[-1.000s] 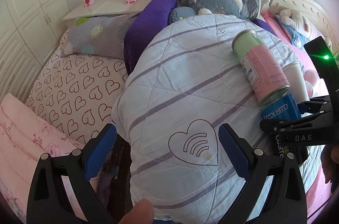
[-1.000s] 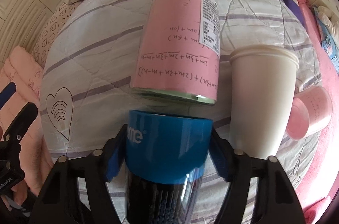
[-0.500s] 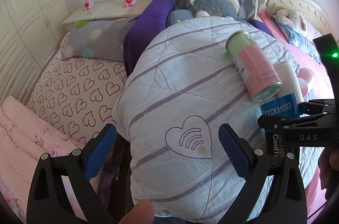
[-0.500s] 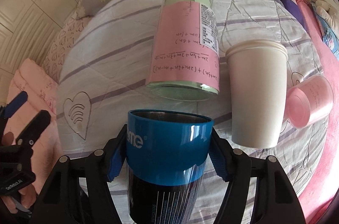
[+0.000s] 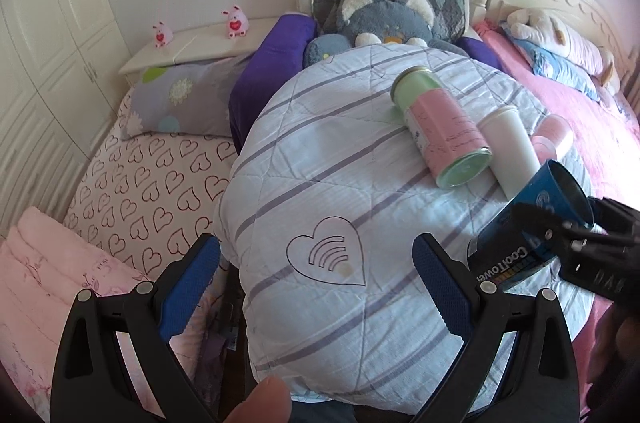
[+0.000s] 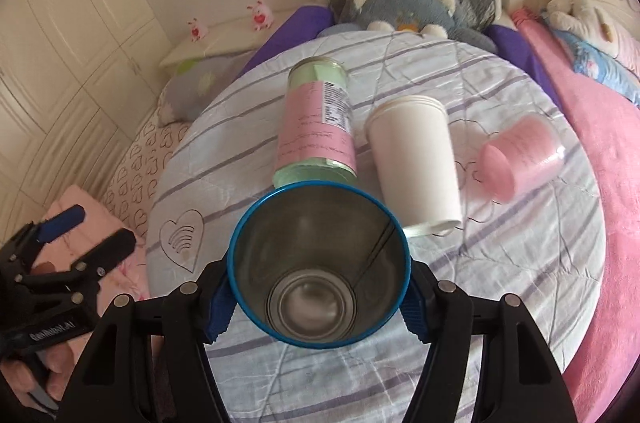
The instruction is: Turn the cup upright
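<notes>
1. We see a bed (image 5: 152,175) with a heart-print sheet, and on it a round cushion (image 6: 500,263) in a white cover with purple stripes that carries the loose items.
2. A grey plush toy (image 5: 384,19) lies at the head of the bed, beyond the cushion.
3. We note the left gripper (image 5: 316,283) low in its own view, jaws spread wide with nothing between them, hovering over the near edge of the cushion by the printed heart logo (image 5: 326,251).
4. The right gripper (image 6: 316,297) has its jaws clamped on the blue cup (image 6: 318,267), one blue pad on each side of the wall.
5. The blue cup is lifted off the cushion and tilted; its open mouth faces the right wrist camera, so we look straight down onto the metal bottom. In the left wrist view it (image 5: 532,223) slants with the mouth up and to the right.
6. A green jar with a pink label (image 6: 316,127) lies on its side just beyond the cup.
7. A white paper cup (image 6: 412,159) lies on its side just right of the jar.
8. A small pink cup (image 6: 520,159) lies on its side, right of the paper cup and apart from it.
</notes>
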Action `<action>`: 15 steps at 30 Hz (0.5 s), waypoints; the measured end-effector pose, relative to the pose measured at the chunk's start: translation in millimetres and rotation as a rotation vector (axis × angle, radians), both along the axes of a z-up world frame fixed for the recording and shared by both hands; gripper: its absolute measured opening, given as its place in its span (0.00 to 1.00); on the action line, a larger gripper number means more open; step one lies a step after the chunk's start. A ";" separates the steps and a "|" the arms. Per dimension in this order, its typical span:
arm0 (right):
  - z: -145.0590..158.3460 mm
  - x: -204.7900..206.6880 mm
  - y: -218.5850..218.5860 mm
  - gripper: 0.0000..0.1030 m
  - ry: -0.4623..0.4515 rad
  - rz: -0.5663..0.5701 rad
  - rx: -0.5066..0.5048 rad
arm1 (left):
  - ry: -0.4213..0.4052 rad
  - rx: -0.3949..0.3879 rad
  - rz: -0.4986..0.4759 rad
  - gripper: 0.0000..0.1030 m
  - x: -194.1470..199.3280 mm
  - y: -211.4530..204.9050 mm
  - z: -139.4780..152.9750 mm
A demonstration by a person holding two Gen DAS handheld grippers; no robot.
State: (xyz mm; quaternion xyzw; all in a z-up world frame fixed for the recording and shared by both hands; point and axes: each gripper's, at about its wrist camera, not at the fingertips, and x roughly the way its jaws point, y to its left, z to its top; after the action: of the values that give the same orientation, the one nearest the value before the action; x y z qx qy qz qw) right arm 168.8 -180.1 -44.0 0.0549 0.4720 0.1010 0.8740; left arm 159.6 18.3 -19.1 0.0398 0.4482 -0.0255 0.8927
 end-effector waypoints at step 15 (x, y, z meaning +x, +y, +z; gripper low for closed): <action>-0.8 -32.0 18.4 0.69 -0.127 0.066 -0.157 | -0.017 0.020 0.006 0.96 -23.7 -8.7 11.4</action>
State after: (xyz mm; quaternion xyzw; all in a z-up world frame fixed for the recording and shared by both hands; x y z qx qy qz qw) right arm 136.7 -161.7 -44.8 -0.0359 0.4236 0.0957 0.9000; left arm 135.9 9.6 -7.7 0.0476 0.4411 -0.0179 0.8960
